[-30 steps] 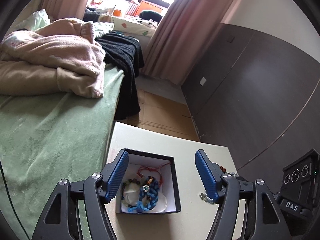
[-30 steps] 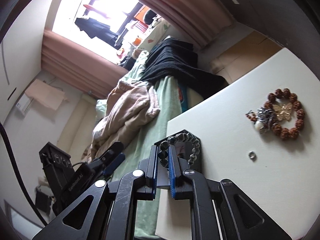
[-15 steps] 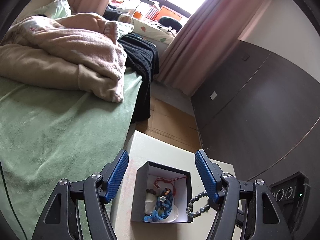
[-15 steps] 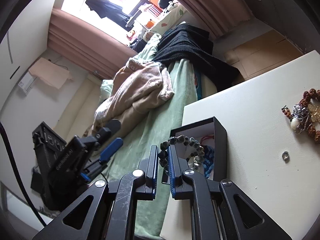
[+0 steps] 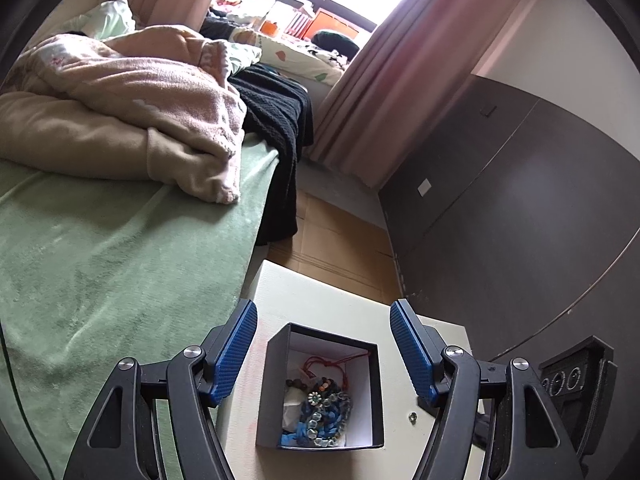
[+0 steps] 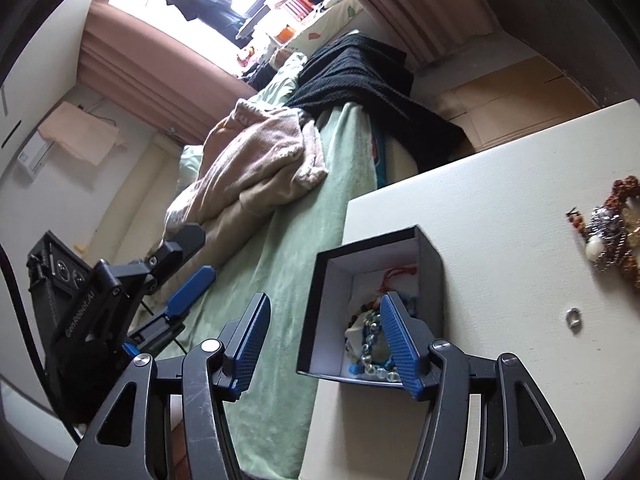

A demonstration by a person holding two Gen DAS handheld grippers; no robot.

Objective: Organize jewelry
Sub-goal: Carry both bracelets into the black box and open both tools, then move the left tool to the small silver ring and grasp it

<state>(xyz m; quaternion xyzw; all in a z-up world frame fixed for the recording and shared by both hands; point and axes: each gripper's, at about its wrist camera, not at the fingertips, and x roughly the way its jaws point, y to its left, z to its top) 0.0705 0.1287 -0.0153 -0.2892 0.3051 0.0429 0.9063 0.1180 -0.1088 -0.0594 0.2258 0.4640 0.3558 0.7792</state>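
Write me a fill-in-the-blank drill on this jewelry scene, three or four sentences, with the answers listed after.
1. The black box standing on the white table has its lid ____.
2. Both the left gripper and the right gripper have their jaws ____.
3. The small silver ring lies on the table, ____ the box.
4. The lining of the box is ____ in colour.

Answers: off; open; outside; white
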